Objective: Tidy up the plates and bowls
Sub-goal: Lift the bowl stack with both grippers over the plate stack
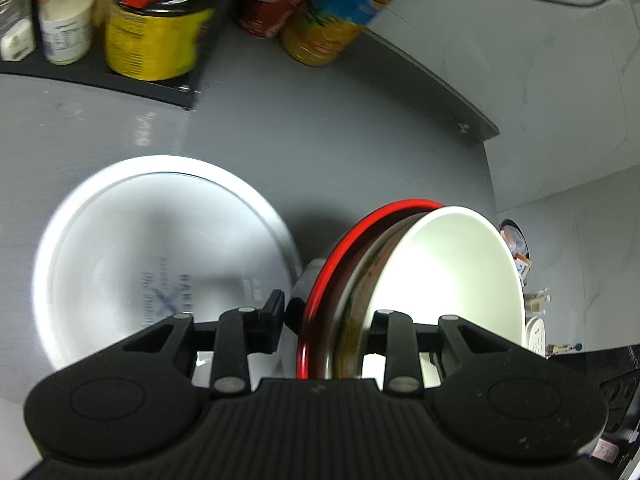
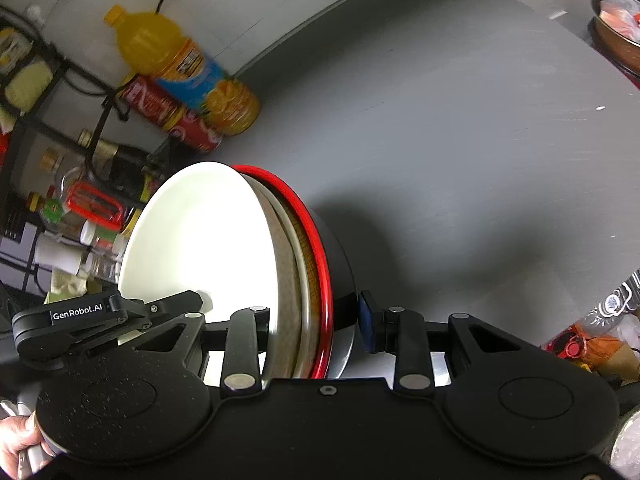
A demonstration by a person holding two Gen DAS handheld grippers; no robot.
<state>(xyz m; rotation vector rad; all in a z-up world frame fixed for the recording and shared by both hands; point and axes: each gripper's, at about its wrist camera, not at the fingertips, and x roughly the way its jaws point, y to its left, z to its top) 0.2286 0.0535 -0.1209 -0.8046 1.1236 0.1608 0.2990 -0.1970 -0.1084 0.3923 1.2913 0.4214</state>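
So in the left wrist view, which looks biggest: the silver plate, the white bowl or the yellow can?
1. silver plate
2. white bowl, though being nearer the camera may flatter it
3. yellow can, smallest-looking, but farthest away

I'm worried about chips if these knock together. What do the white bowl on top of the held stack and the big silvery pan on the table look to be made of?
White bowl: probably glazed ceramic or melamine; smooth, glossy, opaque. Silvery pan: likely metal; grey sheen, bright rim, printed label inside.
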